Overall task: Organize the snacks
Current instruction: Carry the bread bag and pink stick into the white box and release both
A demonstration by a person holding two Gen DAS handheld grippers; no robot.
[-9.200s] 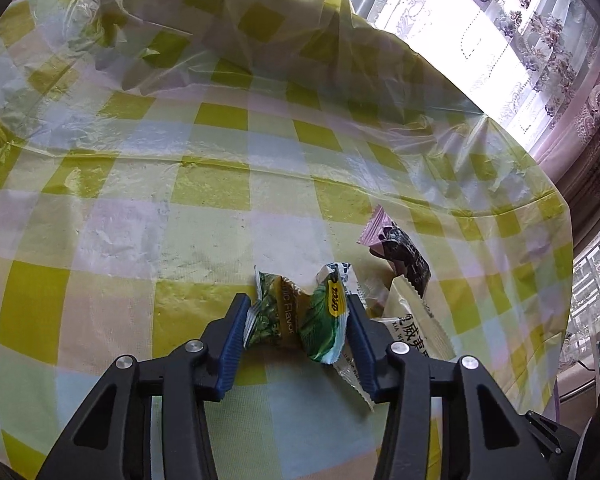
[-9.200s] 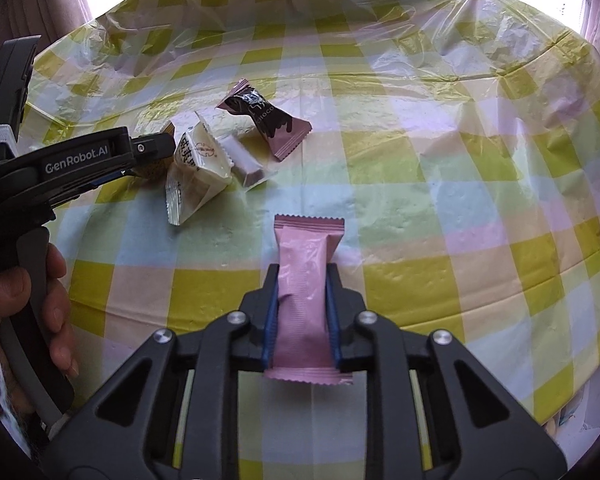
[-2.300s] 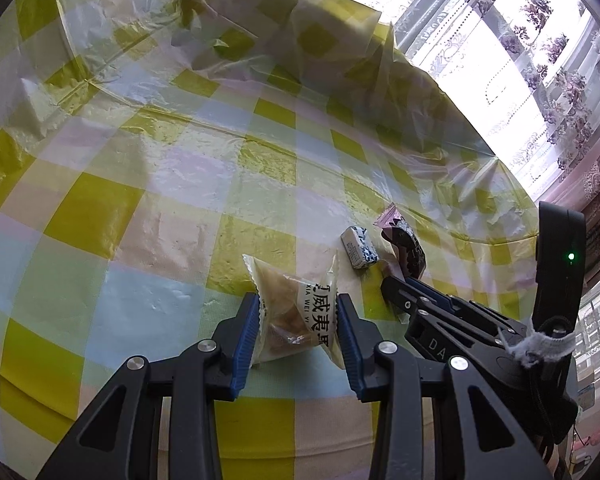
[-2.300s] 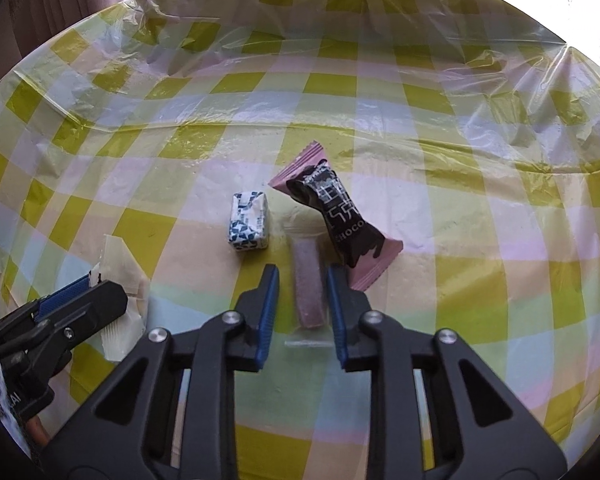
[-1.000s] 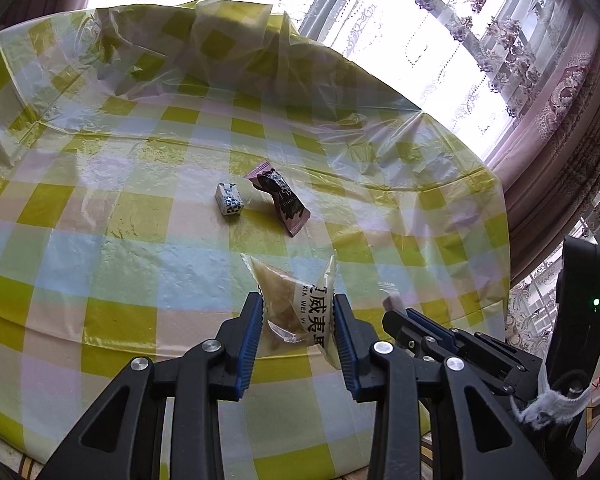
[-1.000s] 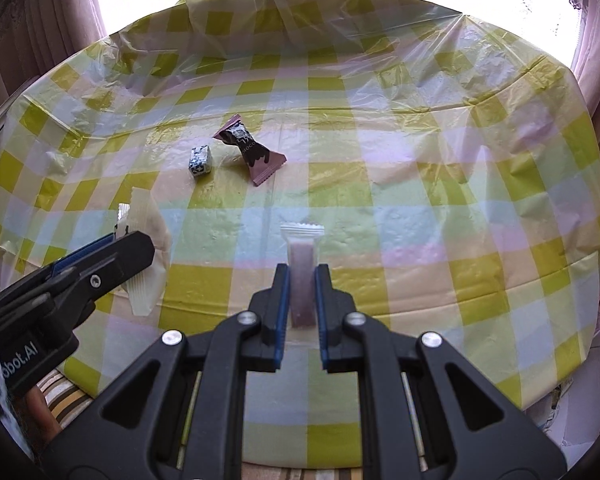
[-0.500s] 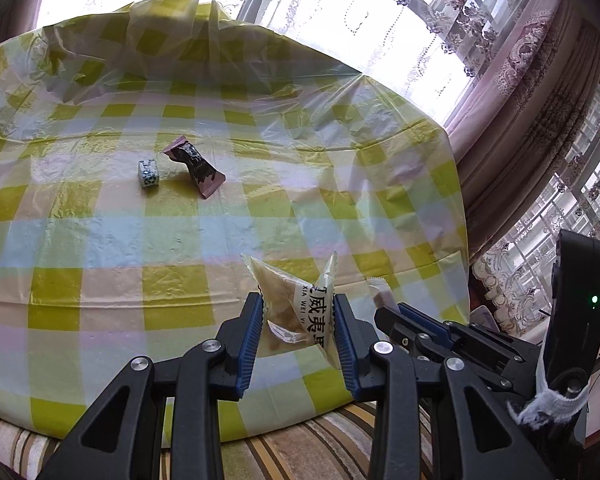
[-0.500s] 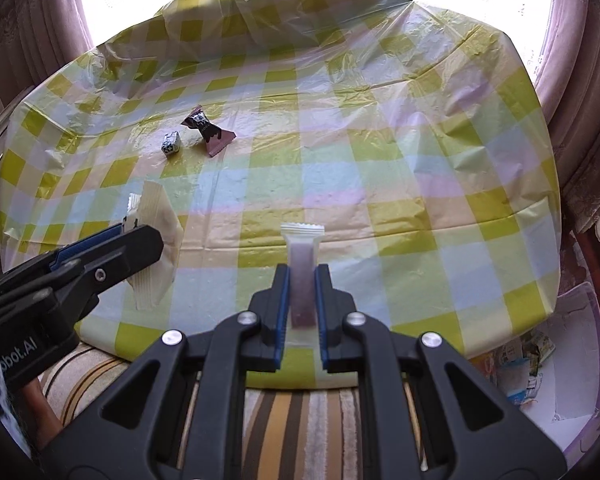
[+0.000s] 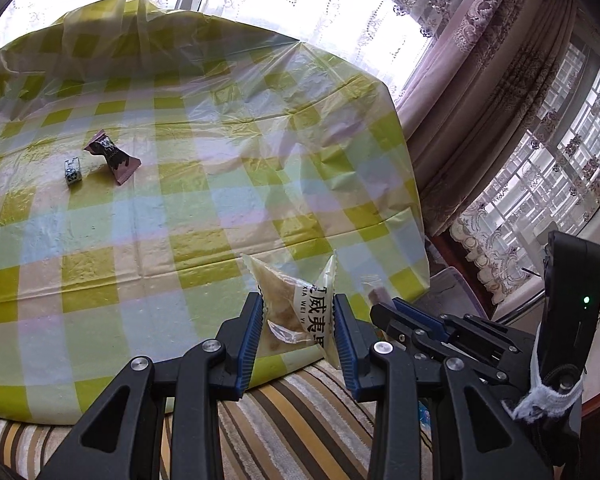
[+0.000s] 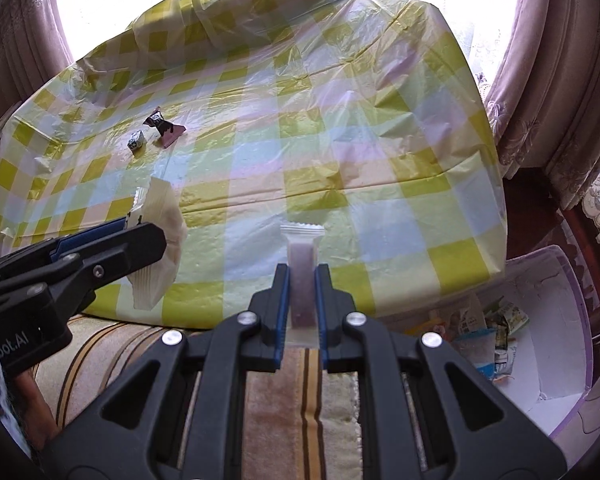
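Both loaded: left hand-held gripper (image 9: 296, 330) clamps the pastry packet (image 9: 296, 308), right hand-held gripper (image 10: 302, 300) pinches the slim bar (image 10: 302, 276). Get each fully over the bin (image 10: 560, 360) w/ snacks before letting go; don't squeeze more.

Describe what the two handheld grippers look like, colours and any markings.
Both the left gripper and right gripper are black plastic frames with silver screws and blue finger pads. The left bears white lettering; the right has a green light and white wrapping.

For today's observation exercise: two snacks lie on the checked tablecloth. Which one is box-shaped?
The small blue-and-white patterned cube, lying just left of the dark chocolate packet. That packet is a flat wrapper with pink crimped ends; the cube is blocky.
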